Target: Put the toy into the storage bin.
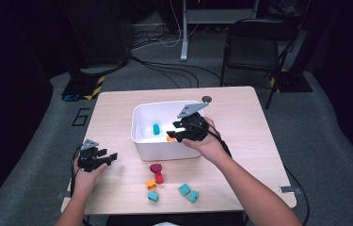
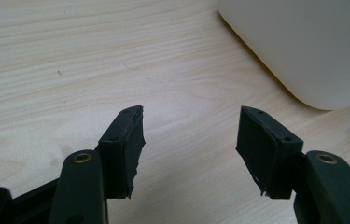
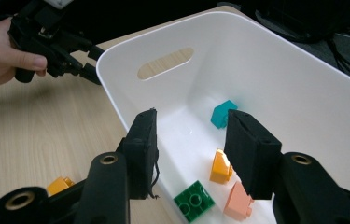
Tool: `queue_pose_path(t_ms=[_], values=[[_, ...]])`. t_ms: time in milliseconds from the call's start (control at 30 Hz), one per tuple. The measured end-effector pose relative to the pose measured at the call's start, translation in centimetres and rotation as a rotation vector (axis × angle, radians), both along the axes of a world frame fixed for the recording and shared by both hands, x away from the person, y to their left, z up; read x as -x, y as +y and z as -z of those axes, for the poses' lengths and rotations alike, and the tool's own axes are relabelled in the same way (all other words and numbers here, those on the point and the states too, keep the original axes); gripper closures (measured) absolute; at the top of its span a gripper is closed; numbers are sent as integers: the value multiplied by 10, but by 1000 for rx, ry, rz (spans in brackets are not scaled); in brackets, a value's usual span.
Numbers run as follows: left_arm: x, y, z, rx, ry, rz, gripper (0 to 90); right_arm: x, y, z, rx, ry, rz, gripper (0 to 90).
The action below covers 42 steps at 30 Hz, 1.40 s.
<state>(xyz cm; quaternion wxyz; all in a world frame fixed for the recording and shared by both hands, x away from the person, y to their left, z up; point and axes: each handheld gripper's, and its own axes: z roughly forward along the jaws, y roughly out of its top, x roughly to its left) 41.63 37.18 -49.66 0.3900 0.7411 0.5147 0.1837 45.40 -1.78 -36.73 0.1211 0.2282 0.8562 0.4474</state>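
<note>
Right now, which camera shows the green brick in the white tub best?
The right gripper view. It looks down into the white tub, so the green brick lies plain on its floor, studs up, beside two orange bricks. In the high view the right claw hangs above that corner. The left gripper view catches just the tub's outer wall.

A bin (image 1: 164,153) sits mid-surface (image 1: 240,122) with several blocks (image 3: 221,165) inside it. Near of it, more blocks (image 1: 155,175) lie loose on the surface. The left tool (image 1: 110,157) rests left of the bin; the right tool (image 1: 170,133) hangs over its inside.
</note>
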Motion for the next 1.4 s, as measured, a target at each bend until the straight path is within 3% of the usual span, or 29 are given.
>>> queue_pose_path(t_ms=[333, 800, 1133, 1400], values=[[0, -1, 0, 4, 2, -2, 410, 25, -16, 13, -24, -4, 15, 506], [0, -3, 0, 5, 7, 4, 411, 49, -32, 32, -42, -3, 37, 499], [-2, -5, 1, 4, 4, 10, 411, 66, -39, 64, -23, -2, 18, 504], [-2, -8, 1, -3, 12, 21, 411, 78, -40, 86, -2, 24, -4, 508]])
